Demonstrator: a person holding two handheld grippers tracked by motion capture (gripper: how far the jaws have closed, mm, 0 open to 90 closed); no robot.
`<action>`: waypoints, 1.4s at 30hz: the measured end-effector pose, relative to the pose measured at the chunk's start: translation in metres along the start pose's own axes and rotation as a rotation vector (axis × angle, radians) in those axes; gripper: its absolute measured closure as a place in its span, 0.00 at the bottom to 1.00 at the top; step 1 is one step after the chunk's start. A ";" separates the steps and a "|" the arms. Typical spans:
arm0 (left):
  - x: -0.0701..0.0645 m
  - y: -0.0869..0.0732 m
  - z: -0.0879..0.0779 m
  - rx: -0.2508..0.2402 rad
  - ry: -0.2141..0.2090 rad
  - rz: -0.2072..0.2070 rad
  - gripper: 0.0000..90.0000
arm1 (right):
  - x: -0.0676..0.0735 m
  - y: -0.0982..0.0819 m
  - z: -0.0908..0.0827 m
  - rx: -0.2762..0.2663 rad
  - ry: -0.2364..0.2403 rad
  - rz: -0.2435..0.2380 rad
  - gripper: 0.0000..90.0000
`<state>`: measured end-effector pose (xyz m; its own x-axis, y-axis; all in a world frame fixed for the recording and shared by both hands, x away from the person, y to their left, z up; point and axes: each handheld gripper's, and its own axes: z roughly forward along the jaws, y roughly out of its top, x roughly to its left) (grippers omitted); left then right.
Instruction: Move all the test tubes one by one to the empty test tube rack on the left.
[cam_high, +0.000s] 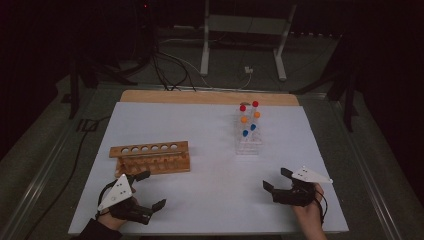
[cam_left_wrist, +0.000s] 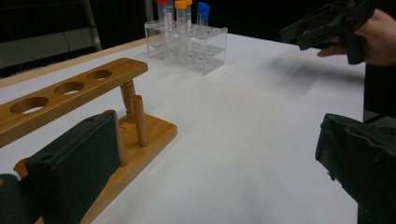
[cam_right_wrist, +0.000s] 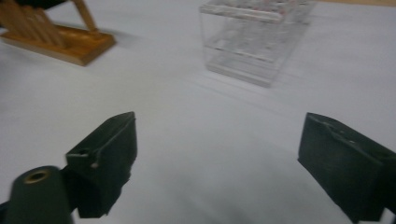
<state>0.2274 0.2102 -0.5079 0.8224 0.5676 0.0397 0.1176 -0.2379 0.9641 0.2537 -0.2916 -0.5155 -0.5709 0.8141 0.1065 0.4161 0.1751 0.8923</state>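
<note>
White sheeting covers the table (cam_high: 210, 200), with a strip of bare wood showing along its far edge in the high view. My left gripper (cam_high: 146, 190) sits at the lower left of that frame, held by a hand (cam_high: 107, 218) in a dark sleeve, its jaws spread wide with nothing between them. One jaw lies just beside the near end of the wooden rack (cam_high: 150, 156), which stands left of centre with a row of round holes along its top bar. In the left gripper view the same wooden rack (cam_left_wrist: 79, 88) fills the left side, its pegs and base close behind the left jaw; I cannot tell whether the jaw touches it.

My right gripper (cam_high: 280, 179) is at the lower right of the high view, held by a bare hand (cam_high: 309, 215), jaws also wide apart and empty over the white surface. In the left gripper view it appears at the upper right (cam_left_wrist: 327, 28).

Toward the upper right of centre in the high view stands a clear plastic rack (cam_high: 248, 142) holding capped tubes: red caps (cam_high: 249, 105) farthest, orange caps (cam_high: 250, 117) in the middle, blue caps (cam_high: 249, 130) nearest. The right gripper view shows this clear plastic rack (cam_right_wrist: 254, 42) at the top centre, blurred, well beyond the jaws, and a corner of the wooden rack (cam_right_wrist: 60, 39) at the upper left.
</note>
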 end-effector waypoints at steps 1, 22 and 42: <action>0.000 0.000 0.000 0.002 0.000 -0.004 0.01 | 0.000 0.000 0.000 -0.003 0.033 0.001 0.02; 0.003 0.000 -0.001 -0.001 0.009 -0.036 0.01 | 0.006 0.007 -0.004 0.004 0.013 -0.032 0.00; 0.003 0.000 -0.002 -0.006 0.002 -0.035 0.01 | 0.009 0.045 -0.017 -0.155 -0.030 -0.069 0.00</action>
<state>0.2288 0.2131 -0.5070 0.8165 0.5772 0.0064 0.1432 -0.2133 0.9664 0.2551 -0.2862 -0.4667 -0.5719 0.8197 0.0320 0.2615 0.1452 0.9542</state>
